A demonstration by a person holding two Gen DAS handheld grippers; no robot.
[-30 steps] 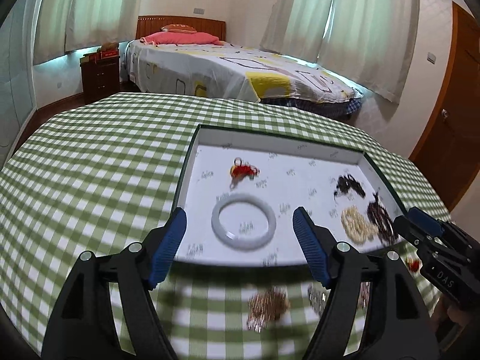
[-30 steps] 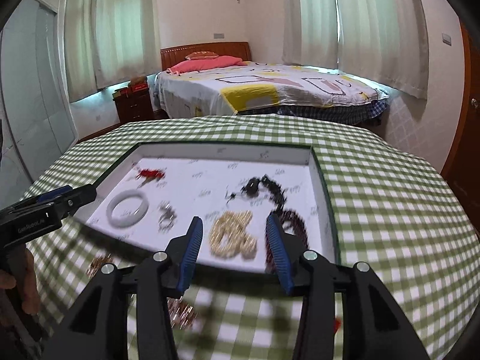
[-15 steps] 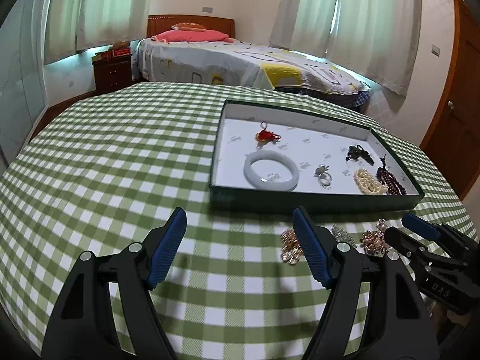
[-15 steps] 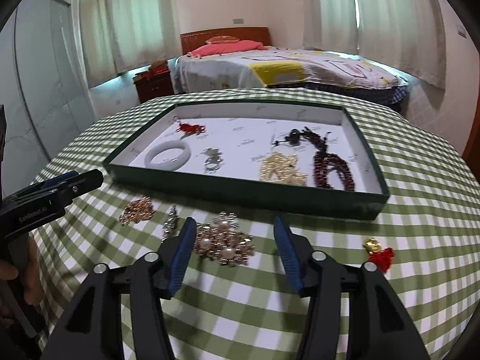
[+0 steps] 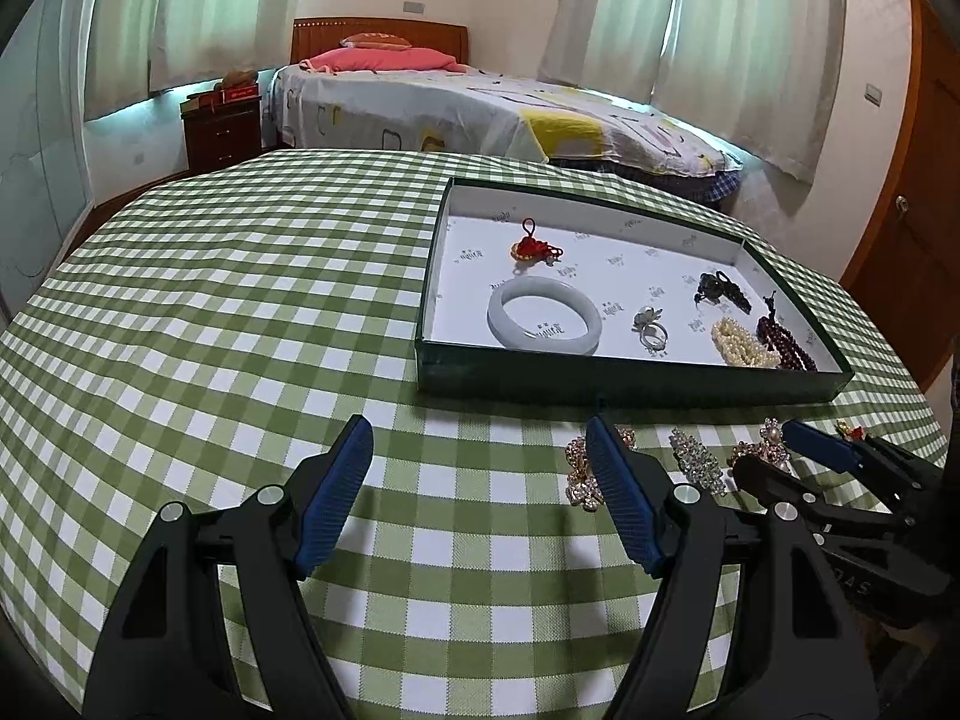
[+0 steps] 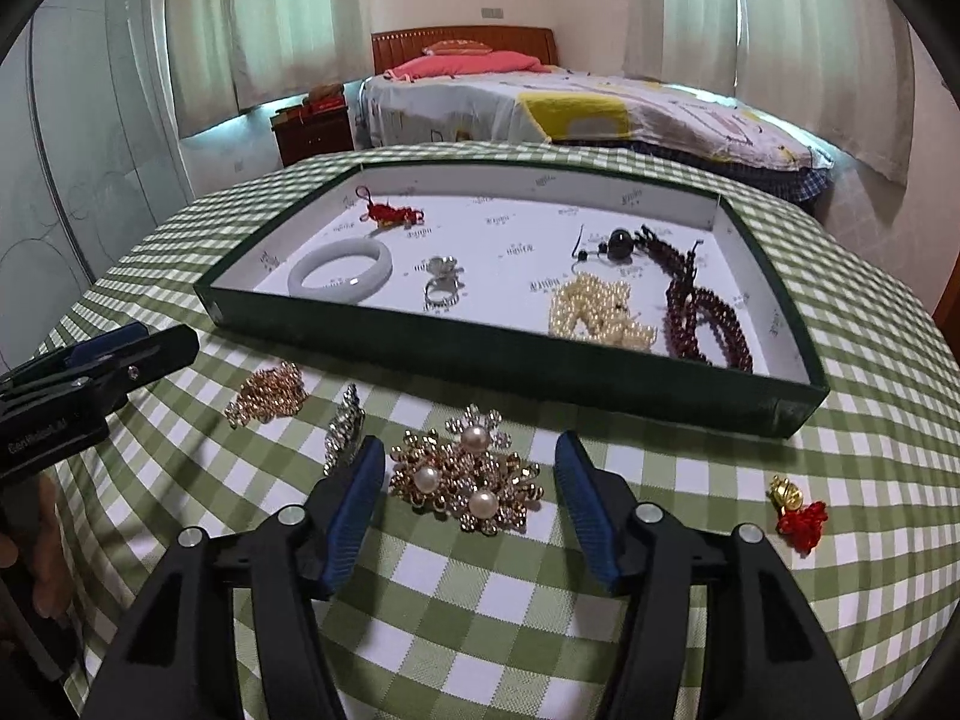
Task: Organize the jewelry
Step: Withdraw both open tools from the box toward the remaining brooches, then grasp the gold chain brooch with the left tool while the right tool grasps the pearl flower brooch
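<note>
**Both pairs of fingers hang empty over loose brooches**

Fingers of the right gripper (image 6: 468, 498) straddle the pearl brooch (image 6: 465, 477) on the green checked tablecloth (image 6: 690, 474); the jaws are closing, with the brooch lying between them, and the blue pads do not yet press on it. The left gripper (image 5: 480, 492) hovers released, its jaws wide apart with only bare cloth between them; its right finger partly covers a gold chain piece (image 5: 579, 477).

Beside the pearl brooch, on its left, lies a slim silver brooch (image 6: 345, 426), and further left the same gold chain piece (image 6: 267, 393). A small red-and-gold charm (image 6: 798, 510) sits apart on the cloth at the right.

Behind these loose pieces stands the green tray (image 6: 510, 354) with a white lining. It holds a white jade bangle (image 6: 339, 270), a red knotted charm (image 6: 390, 215), a silver ring (image 6: 443, 285), a heap of pearls (image 6: 594, 312), a dark red bead strand (image 6: 708, 315) and a black bead pendant (image 6: 618, 243). All lie apart from each other except the pearls and dark red beads, which sit just beside one another.
</note>
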